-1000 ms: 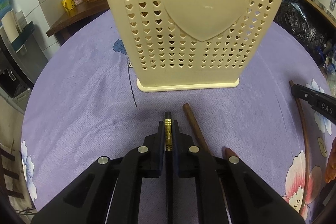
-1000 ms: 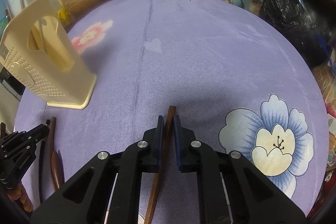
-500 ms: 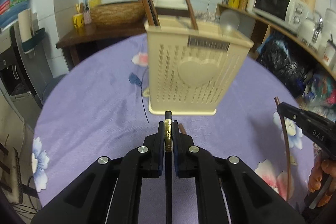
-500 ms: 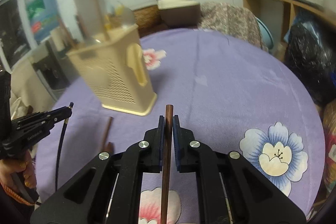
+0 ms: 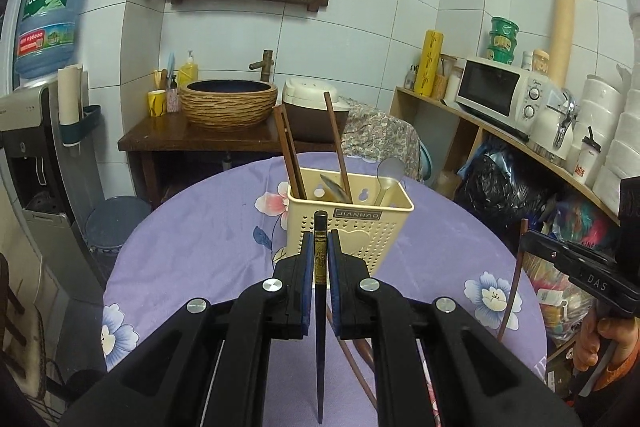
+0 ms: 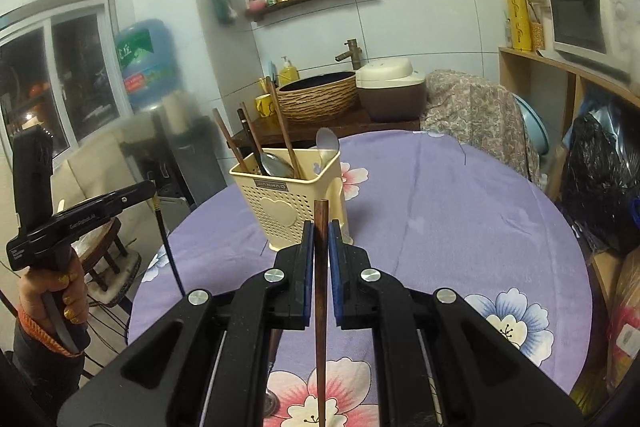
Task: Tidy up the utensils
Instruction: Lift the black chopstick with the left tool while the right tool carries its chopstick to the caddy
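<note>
Black with a gold band near its top, a chopstick is pinched between the blue pads of the left claw in the left wrist view, held above the purple flowered bench. Beyond its tip stands the cream perforated utensil basket, upright near the middle of the bench, with brown chopsticks and two spoons leaning inside. At the right edge the right claw grips a brown chopstick, a hand below it. In the right wrist view, the right claw is pressed together on that brown chopstick, which points toward the basket ahead. At the left, the left claw carries the black chopstick hanging down past the bench rim, clear of the cloth.
</note>
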`<state>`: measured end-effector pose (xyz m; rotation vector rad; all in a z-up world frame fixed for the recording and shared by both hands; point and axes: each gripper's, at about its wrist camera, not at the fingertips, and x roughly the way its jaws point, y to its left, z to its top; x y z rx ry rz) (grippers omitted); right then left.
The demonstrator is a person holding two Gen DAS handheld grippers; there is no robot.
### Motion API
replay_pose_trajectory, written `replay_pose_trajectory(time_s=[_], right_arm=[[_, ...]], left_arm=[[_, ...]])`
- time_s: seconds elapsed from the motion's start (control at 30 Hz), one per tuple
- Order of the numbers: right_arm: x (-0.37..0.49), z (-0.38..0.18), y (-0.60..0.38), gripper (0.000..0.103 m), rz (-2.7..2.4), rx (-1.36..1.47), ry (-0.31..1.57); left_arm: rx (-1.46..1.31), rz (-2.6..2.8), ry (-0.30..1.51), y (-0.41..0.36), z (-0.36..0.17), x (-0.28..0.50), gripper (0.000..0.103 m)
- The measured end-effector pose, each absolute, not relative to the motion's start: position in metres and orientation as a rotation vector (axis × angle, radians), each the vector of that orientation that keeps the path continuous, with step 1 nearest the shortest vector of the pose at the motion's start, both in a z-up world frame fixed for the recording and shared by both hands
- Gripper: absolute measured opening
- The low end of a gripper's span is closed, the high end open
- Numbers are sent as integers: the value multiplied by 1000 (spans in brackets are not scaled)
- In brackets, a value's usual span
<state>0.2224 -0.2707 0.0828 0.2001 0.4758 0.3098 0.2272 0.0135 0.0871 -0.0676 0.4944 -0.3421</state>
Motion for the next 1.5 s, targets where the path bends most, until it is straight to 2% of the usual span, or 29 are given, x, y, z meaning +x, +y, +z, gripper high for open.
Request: replay_pose_trajectory(time_s=[0.83,1.1,1.33,1.5], right_arm=[[223,128,-261,8,343,170,405],[253,188,-249,8,383,170,349],[282,258,-240,8,328,185,199],[314,270,-233,8,276,185,169]], left_arm=[[-88,-369,436,22,125,234,8],[-101,-384,344,21,187,249,8],[-133,-342,237,20,244,277,8],[-128,-295,240,13,242,307,8]])
